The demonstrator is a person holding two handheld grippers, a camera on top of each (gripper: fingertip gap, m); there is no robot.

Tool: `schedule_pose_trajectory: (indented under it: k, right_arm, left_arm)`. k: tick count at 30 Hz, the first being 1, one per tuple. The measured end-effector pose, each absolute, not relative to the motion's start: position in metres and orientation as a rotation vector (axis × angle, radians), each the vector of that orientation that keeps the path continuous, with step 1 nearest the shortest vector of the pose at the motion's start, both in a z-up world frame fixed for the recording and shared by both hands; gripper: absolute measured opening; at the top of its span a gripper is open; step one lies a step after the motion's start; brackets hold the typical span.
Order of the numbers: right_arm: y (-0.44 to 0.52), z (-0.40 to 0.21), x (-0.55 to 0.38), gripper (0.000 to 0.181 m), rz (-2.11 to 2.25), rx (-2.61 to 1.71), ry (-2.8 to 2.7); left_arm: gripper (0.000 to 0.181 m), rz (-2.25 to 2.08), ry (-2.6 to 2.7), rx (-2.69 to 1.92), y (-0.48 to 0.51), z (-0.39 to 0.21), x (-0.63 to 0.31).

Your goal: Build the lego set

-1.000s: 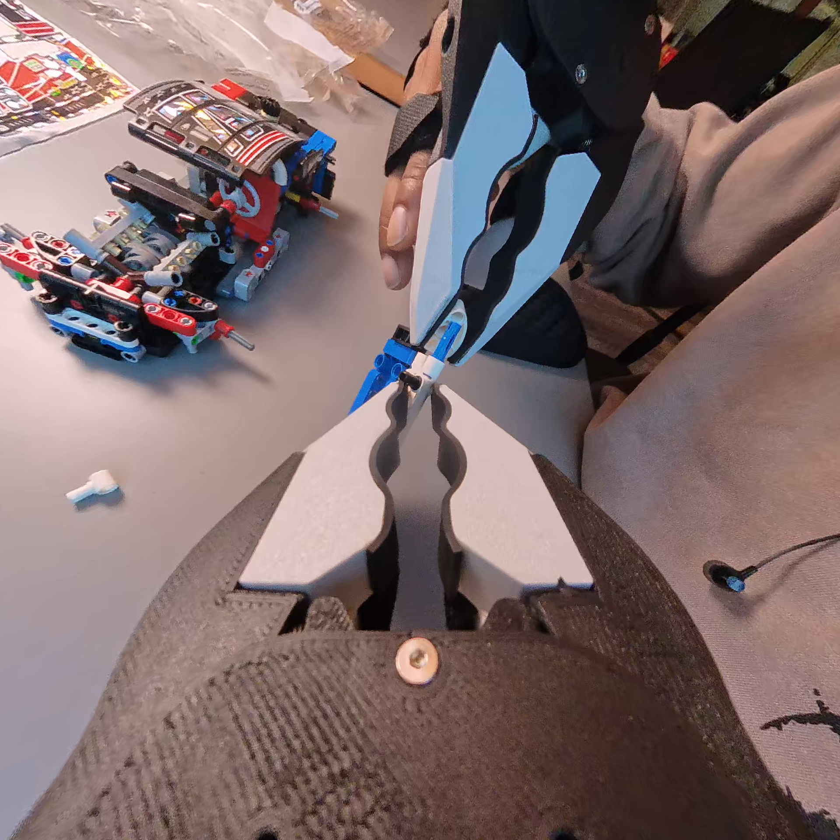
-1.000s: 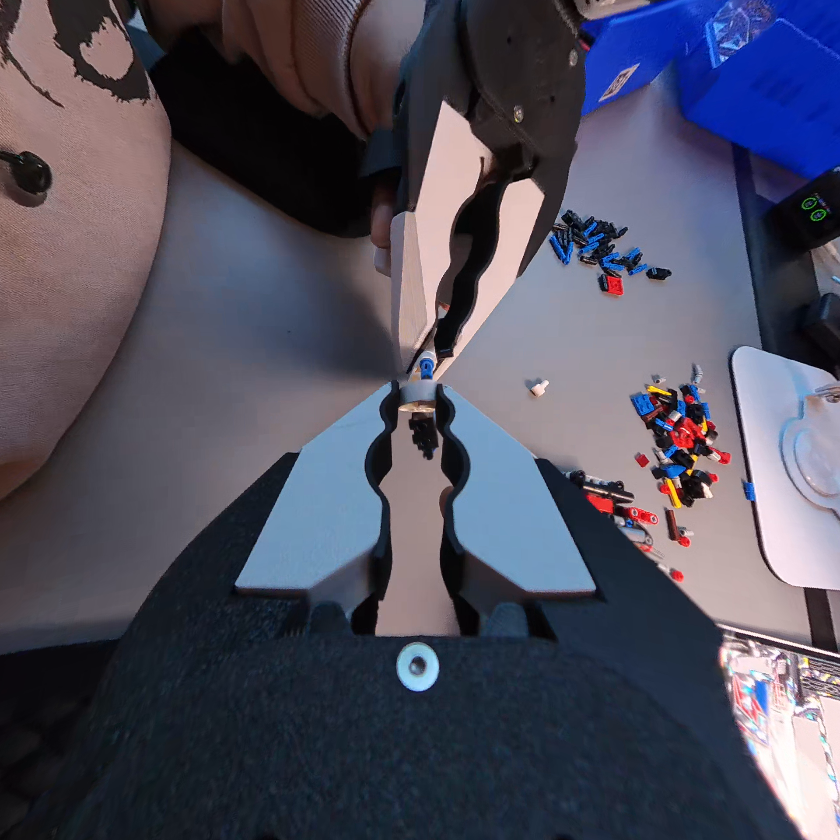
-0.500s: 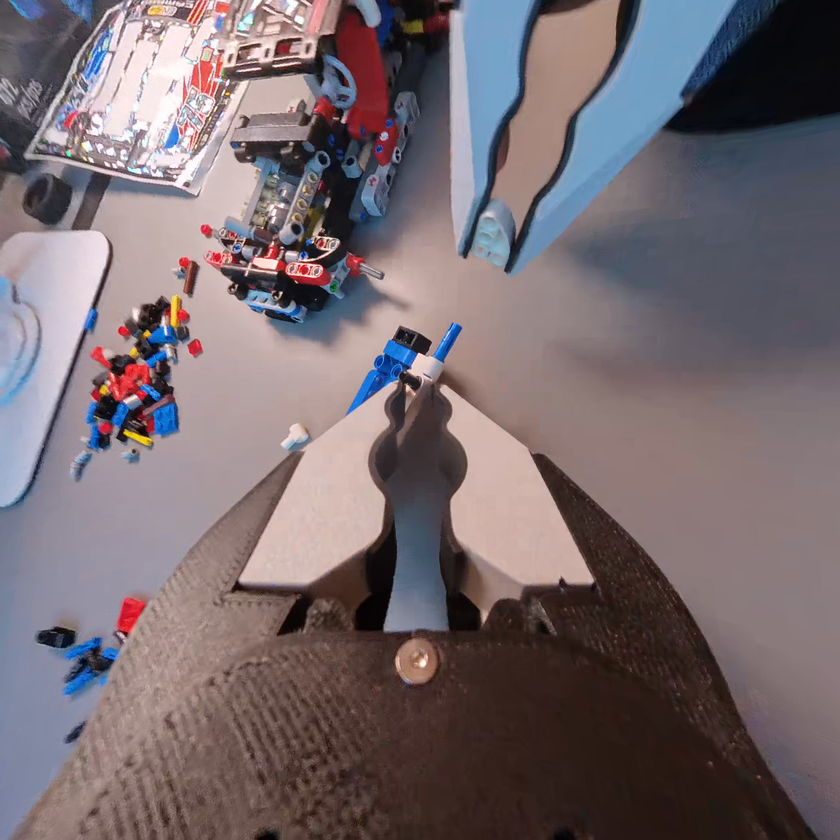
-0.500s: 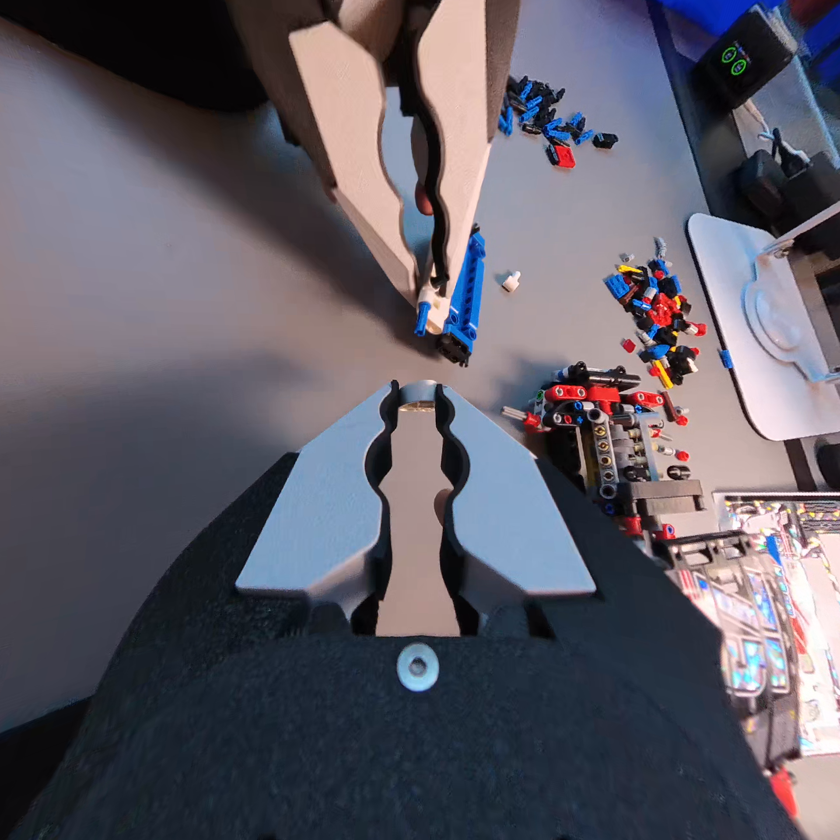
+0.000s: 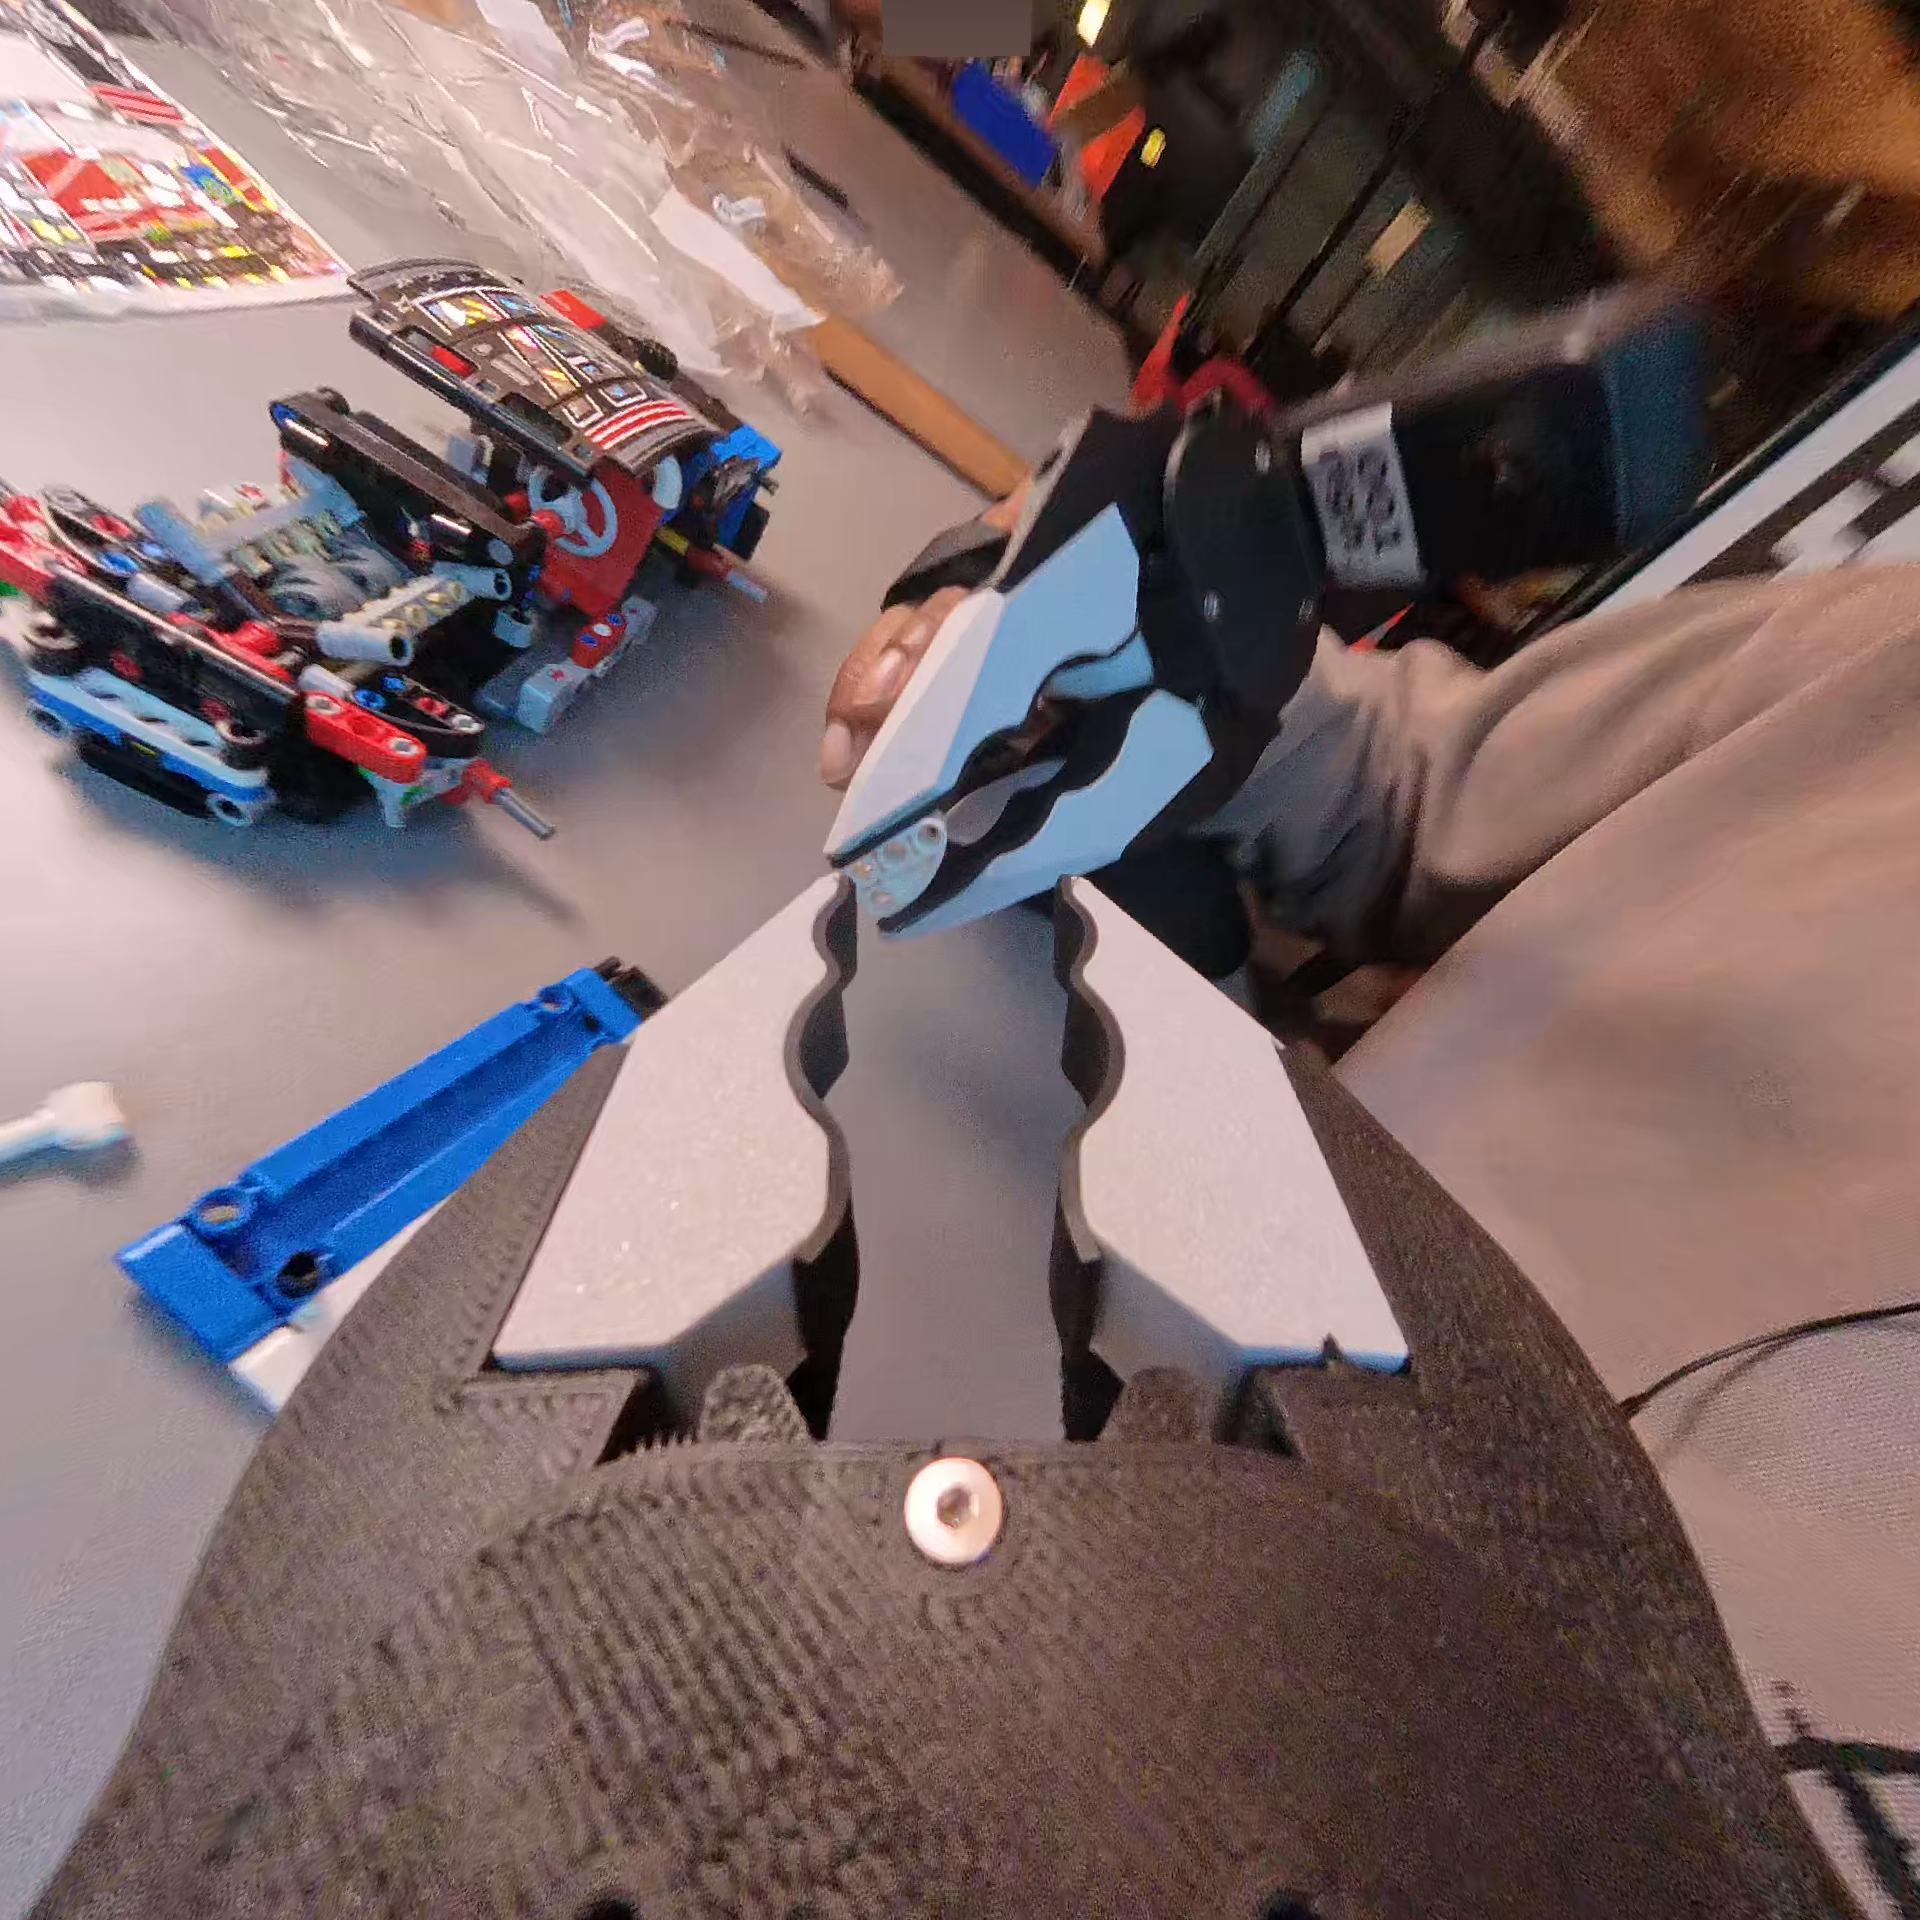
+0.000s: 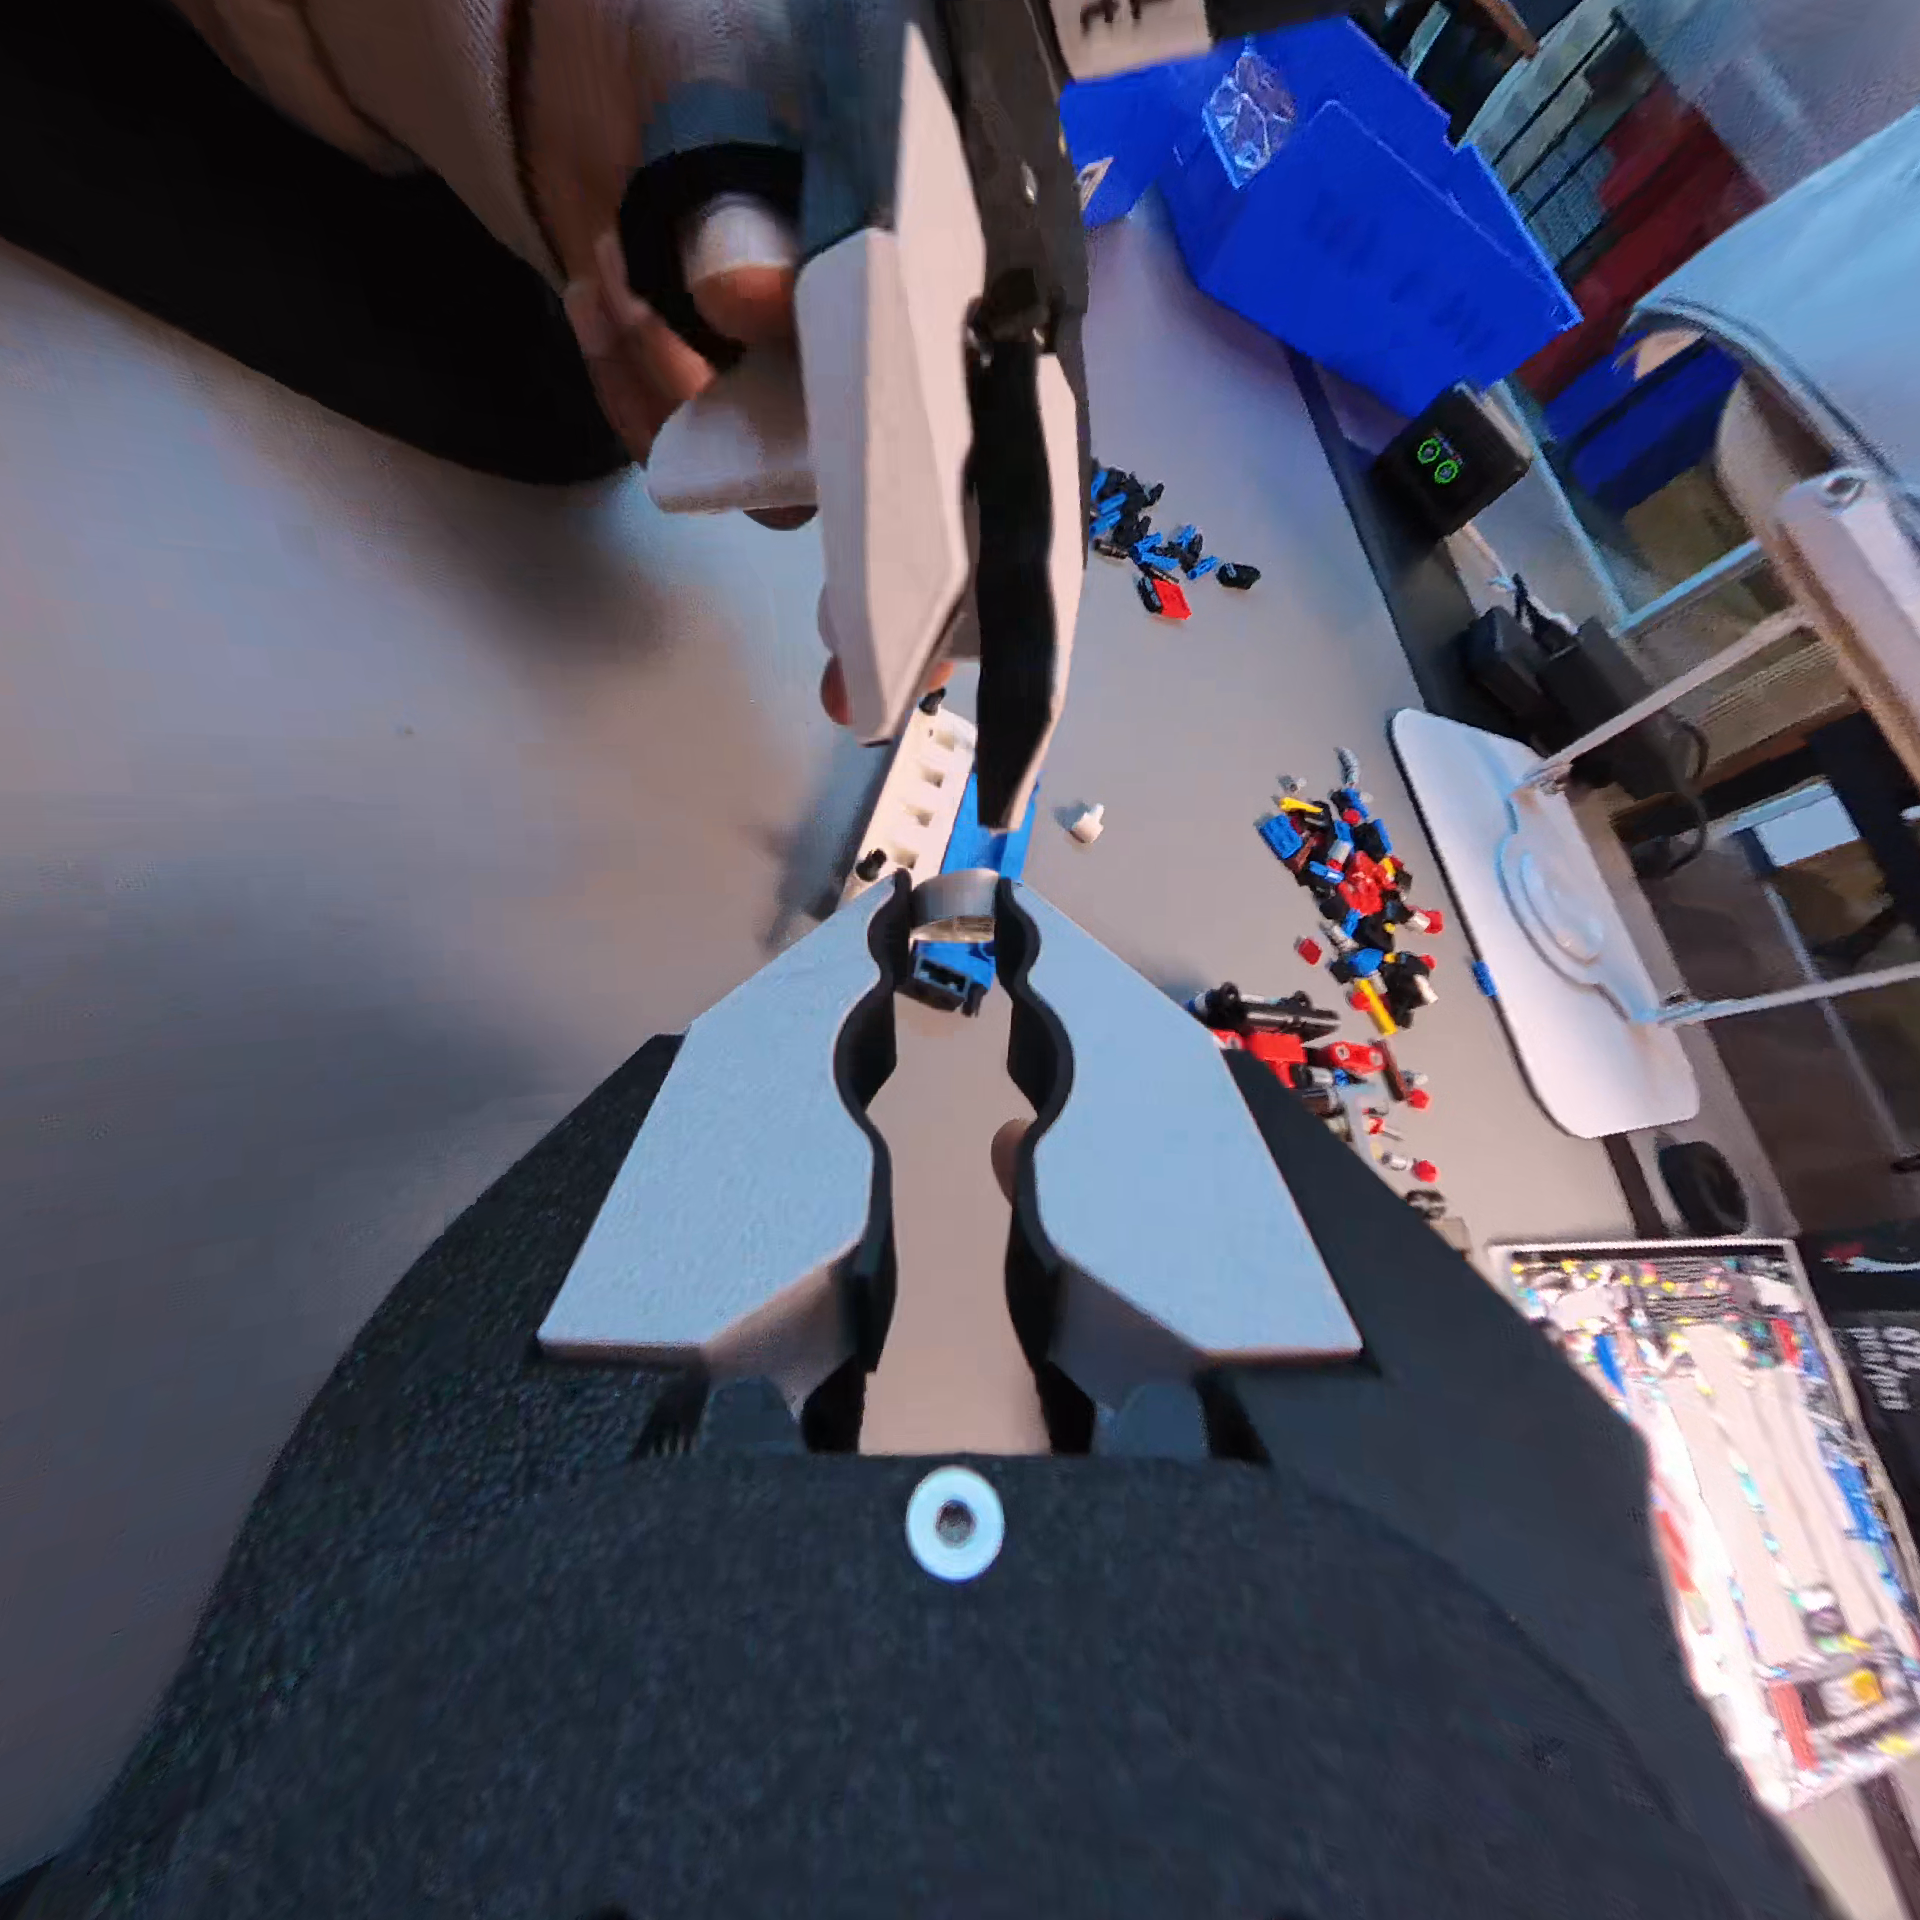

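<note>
The left tool (image 5: 951,914) gapes empty above the smooth grey bench (image 5: 644,831). The right tool (image 5: 902,871) pinches a small grey holed plastic plate (image 5: 896,864). A long blue studded beam (image 5: 384,1153) lies at nine o'clock.

Grey worktop (image 6: 312,831), matte, bare at its near side. Blue plastic bins (image 6: 1340,208) at the far edge, one holding a clear bag. Small black device (image 6: 1449,462) with two green lit rings beside the bins. White pad (image 6: 1538,935) under a metal-framed stand (image 6: 1704,675). Crumpled clear plastic bags (image 5: 582,135) lying by the far edge.
</note>
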State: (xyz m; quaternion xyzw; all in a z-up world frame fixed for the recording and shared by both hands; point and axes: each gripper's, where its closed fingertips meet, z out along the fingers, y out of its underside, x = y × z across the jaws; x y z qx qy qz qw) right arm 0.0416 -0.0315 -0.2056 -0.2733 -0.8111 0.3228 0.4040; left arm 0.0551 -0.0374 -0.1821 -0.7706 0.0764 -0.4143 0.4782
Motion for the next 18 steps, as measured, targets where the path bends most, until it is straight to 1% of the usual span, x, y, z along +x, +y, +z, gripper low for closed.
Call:
schedule_pose_trajectory:
  k: [1, 4, 5, 6, 10, 15, 18]
  right_arm:
    - [-0.033, -0.204, 0.040, 0.013, 0.771, -0.655, -2.047]
    - [-0.040, -0.199, 0.035, 0.013, 0.685, -0.578, -2.034]
    - [-0.041, -0.198, 0.034, 0.013, 0.663, -0.560, -2.031]
    - [-0.042, -0.196, 0.033, 0.013, 0.646, -0.550, -2.023]
    - [-0.044, -0.186, 0.031, 0.014, 0.673, -0.561, -1.979]
    - [-0.060, -0.146, 0.040, 0.018, 1.068, -0.575, -1.846]
    - [-0.067, -0.137, 0.045, 0.018, 1.148, -0.535, -1.829]
  left_arm:
    - [0.038, -1.096, 0.109, -1.852, -0.035, -0.179, 0.054]
    - [0.035, -1.172, -0.011, -1.850, -0.029, -0.185, 0.051]
    - [0.031, -1.171, -0.010, -1.849, -0.030, -0.186, 0.052]
    - [0.022, -1.175, -0.001, -1.837, -0.031, -0.184, 0.052]
    - [0.021, -1.194, 0.023, -1.790, -0.034, -0.175, 0.050]
    - [0.020, -1.471, 0.060, -1.525, -0.051, -0.138, 0.050]
    - [0.020, -1.520, 0.101, -1.492, -0.056, -0.132, 0.055]
